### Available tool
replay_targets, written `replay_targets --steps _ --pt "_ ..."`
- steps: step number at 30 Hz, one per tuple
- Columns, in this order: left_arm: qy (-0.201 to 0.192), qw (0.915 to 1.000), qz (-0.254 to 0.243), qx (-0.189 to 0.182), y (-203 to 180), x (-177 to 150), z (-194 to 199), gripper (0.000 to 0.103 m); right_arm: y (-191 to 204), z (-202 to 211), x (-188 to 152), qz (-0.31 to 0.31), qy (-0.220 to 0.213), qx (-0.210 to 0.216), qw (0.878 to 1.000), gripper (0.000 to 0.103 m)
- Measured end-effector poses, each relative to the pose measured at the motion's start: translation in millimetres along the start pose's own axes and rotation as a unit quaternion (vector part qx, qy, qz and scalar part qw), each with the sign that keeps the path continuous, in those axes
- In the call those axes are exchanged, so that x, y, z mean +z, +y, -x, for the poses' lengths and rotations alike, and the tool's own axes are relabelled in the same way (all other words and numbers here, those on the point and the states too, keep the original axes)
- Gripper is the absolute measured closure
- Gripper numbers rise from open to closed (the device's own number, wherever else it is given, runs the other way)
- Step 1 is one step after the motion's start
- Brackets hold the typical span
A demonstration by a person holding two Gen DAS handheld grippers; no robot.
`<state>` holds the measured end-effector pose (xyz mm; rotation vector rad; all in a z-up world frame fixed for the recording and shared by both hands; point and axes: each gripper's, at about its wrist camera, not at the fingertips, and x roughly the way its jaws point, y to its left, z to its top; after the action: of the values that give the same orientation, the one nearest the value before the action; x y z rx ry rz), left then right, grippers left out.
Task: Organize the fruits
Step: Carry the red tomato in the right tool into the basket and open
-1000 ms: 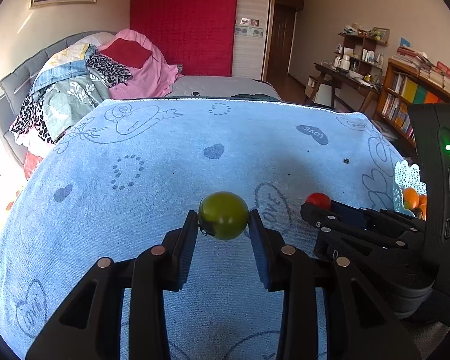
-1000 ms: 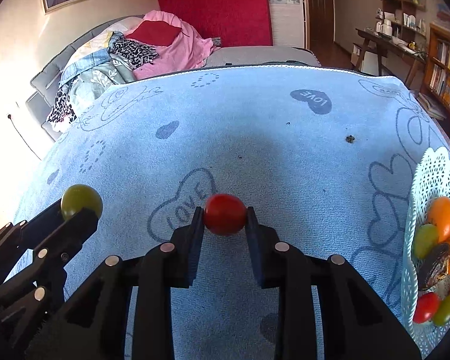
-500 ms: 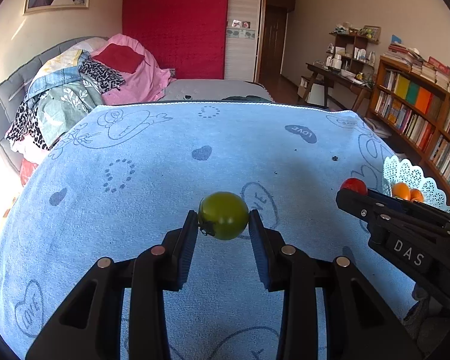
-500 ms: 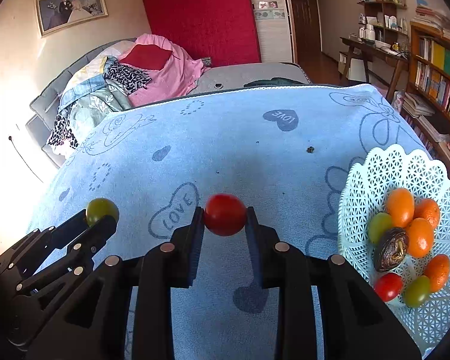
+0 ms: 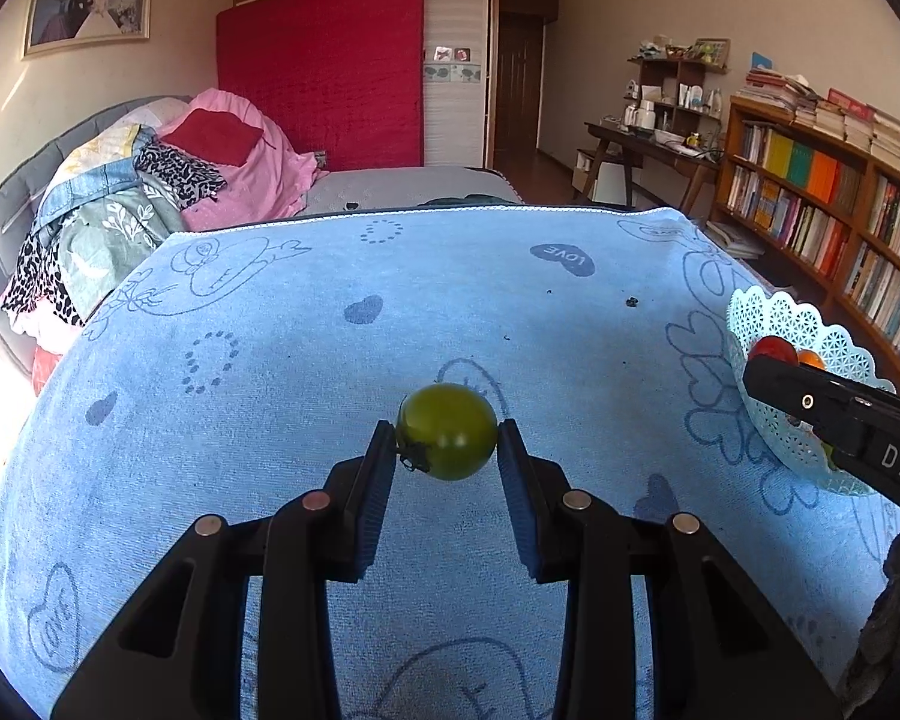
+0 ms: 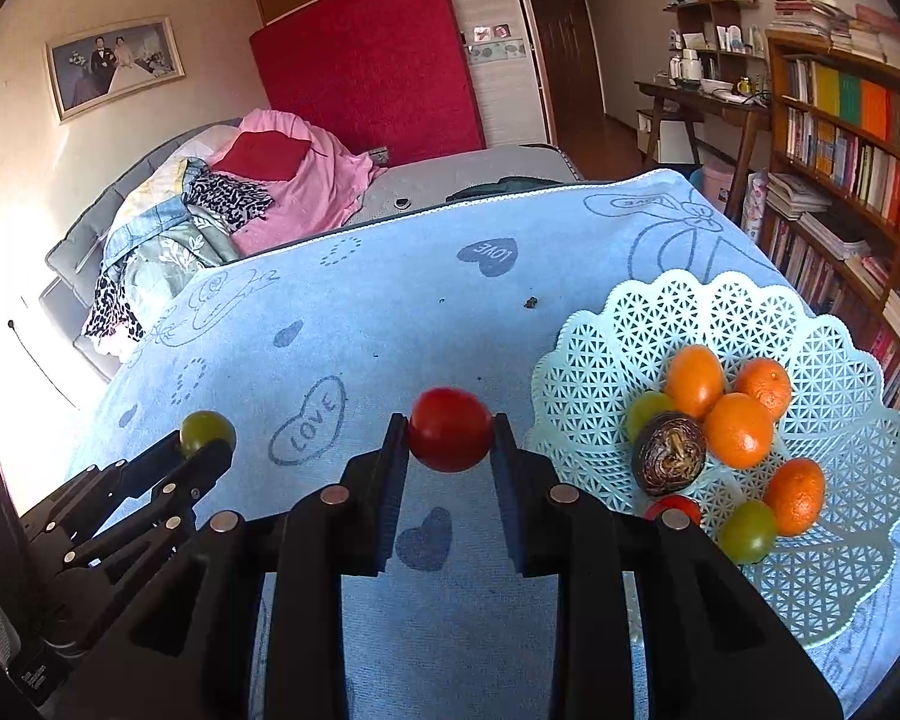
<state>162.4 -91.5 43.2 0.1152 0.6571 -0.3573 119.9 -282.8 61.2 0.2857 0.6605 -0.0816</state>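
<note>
Gripping tomatoes, both tongs (image 5: 447, 444) (tilted downward)

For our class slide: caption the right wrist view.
Right gripper fingers pinch a red tomato beside the white basket of fruit.

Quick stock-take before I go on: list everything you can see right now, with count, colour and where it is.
Red tomato: 1, red, between the right gripper's pads, above the cloth.
Green tomato: 1, green, between the left gripper's pads.
Basket: 1, pale lattice, on the cloth at right.
Oranges: 4, orange, in the basket.
Green fruits: 2, green, in the basket.
Dark fruit: 1, purple-brown, basket centre.
Small red fruit: 1, red, in the basket, partly hidden.
Cloth: 1, blue with hearts, covering the table.
Bookshelf: 1, wooden, right wall.
Bedding pile: mixed colours, far left.
Left gripper: black, shut on the green tomato.
Right gripper: black, shut on the red tomato.
</note>
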Motion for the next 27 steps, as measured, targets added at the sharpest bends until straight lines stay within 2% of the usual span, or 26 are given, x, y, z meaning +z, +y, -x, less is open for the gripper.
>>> replay_targets --steps 12,20,27 --pt "-0.006 0.9995 -0.029 -0.011 -23.6 0.2 7.8 0.068 -44.4 31.7 -12.8 -0.041 -0.018 -0.026 0.999 0.075" --pt "0.0 0.9988 -0.02 -0.044 -37.8 6.7 17.4 0.068 -86.2 57.0 -21.5 -0.08 -0.035 -0.05 0.995 0.075" --pt "-0.01 0.997 -0.039 -0.066 -68.6 15.2 29.6 0.068 -105.1 71.1 -26.7 -0.093 -0.05 -0.057 0.993 0.075"
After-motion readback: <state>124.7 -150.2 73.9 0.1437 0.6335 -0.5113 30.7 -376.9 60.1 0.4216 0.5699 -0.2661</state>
